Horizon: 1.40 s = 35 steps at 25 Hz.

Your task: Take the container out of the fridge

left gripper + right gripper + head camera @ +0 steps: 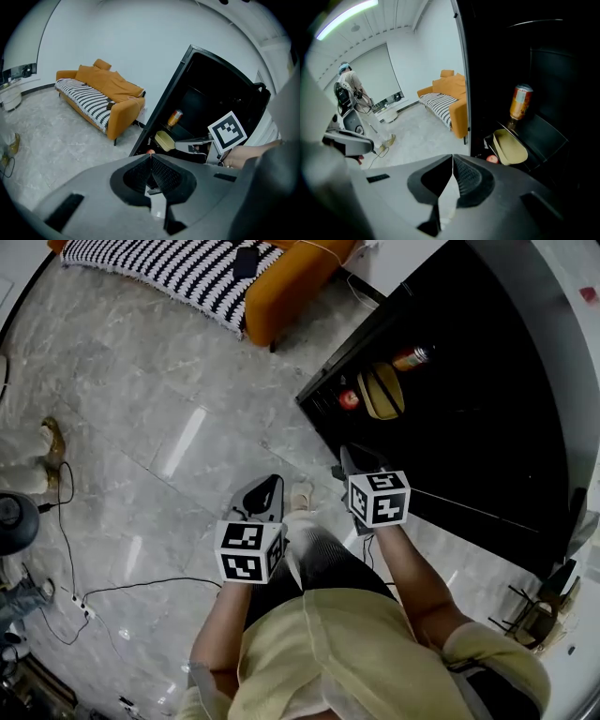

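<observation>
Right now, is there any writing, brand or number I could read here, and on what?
No readable words anywhere.
Orange can: label too blurred to read.
Left marker cube: black-and-white square patterns only, no letters.
Right marker cube: the same, patterns only.

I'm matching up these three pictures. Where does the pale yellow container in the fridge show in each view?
Head view: container right of centre, in the upper third.
Left gripper view: container just right of and below centre.
Right gripper view: container right of centre, below the middle.
Shared landmark: the orange can stands close above the container in every view.
</observation>
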Motion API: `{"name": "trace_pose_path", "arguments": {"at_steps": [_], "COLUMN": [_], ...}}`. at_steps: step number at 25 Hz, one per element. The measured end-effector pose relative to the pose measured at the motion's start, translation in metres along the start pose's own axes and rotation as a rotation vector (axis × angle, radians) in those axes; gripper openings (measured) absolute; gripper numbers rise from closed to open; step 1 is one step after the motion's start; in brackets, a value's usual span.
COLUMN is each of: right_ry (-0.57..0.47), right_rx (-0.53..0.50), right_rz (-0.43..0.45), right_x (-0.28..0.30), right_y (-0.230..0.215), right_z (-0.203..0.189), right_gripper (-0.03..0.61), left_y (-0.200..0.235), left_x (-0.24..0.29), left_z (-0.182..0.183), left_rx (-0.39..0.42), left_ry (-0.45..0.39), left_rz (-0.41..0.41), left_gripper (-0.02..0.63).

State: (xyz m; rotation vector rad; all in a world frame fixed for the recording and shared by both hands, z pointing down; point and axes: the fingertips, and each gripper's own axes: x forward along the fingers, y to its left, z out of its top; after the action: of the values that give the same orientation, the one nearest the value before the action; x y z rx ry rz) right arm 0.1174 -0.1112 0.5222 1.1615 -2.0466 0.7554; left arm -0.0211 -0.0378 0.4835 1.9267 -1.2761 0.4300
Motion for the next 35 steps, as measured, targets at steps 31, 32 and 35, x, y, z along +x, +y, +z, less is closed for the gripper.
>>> {"name": "trace_pose_path", "arguments": {"at_steps": [31, 32, 35], "right_ry": [-0.014, -0.018, -0.026], "right_rx": [-0.136, -0.134, -0.124], "right_rz": [-0.178, -0.183, -0.192], "right_x": [0.081, 0.083, 0.089], "right_y": [-0.085, -0.087, -0.091], "right_z": [-0.005, -0.005, -0.003], "right_gripper": [0.029, 0.029, 0.029], "left_y": [0.003, 0.004, 0.006], "left_x": [0.119, 0.122, 0.135], "left_z": [-0.026, -0.026, -0.029], "left_rx": [-0.026, -0.029, -0.040], "left_ry": [0.057, 0.055, 0.051], "left_rz": [-0.043, -0.044, -0.050], "left_gripper": [0.025, 0.025, 0.025]}}
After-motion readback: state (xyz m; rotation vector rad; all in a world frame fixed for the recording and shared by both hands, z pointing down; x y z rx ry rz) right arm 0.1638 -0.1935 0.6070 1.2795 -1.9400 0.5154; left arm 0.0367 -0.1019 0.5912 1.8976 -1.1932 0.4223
